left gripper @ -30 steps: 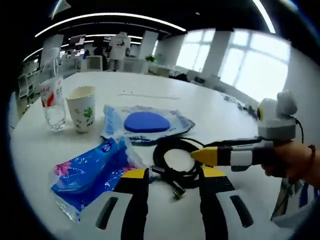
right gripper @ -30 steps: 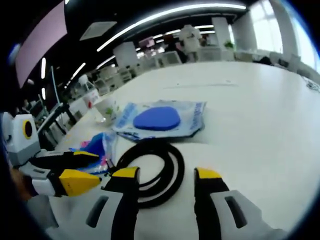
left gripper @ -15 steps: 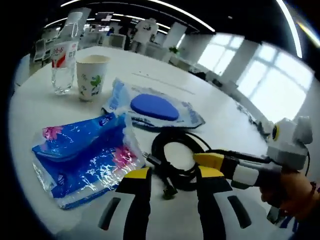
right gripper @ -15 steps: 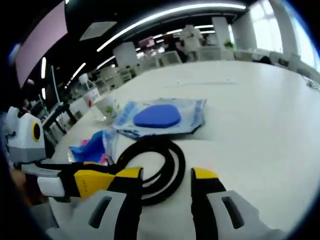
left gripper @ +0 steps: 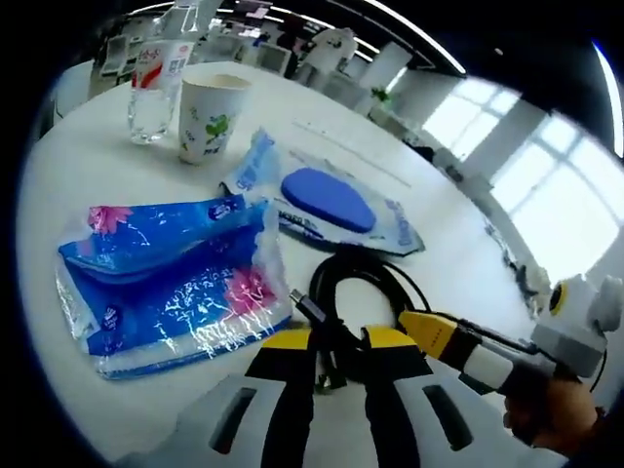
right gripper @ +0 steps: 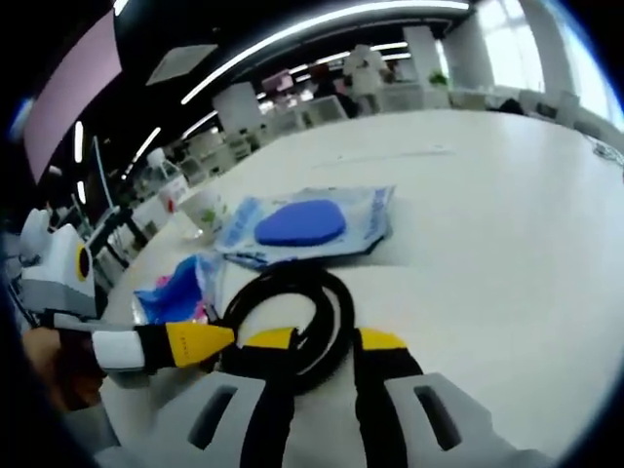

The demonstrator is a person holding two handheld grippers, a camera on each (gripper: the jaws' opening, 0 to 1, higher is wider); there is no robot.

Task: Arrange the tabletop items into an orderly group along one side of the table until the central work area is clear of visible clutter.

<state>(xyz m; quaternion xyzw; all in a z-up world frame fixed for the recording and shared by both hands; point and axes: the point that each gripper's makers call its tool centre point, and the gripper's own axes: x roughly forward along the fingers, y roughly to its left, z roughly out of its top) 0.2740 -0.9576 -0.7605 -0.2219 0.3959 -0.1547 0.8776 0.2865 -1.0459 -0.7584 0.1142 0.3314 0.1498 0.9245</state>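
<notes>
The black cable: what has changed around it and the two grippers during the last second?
Both grippers narrowed their jaws at the coiled black cable. The left gripper came closer, and its jaws now sit at the cable's plug end. The right gripper closed in on the near side of the coil. Whether either grips yet is unclear. The cable, blue tissue pack, paper cup and bottle stayed put.

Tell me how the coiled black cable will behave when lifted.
The coiled black cable looks loosely wound with nothing visibly tying it, so it will probably sag and partly uncoil. Its free metal plug end would likely dangle. It looks light and flexible rather than stiff.
</notes>
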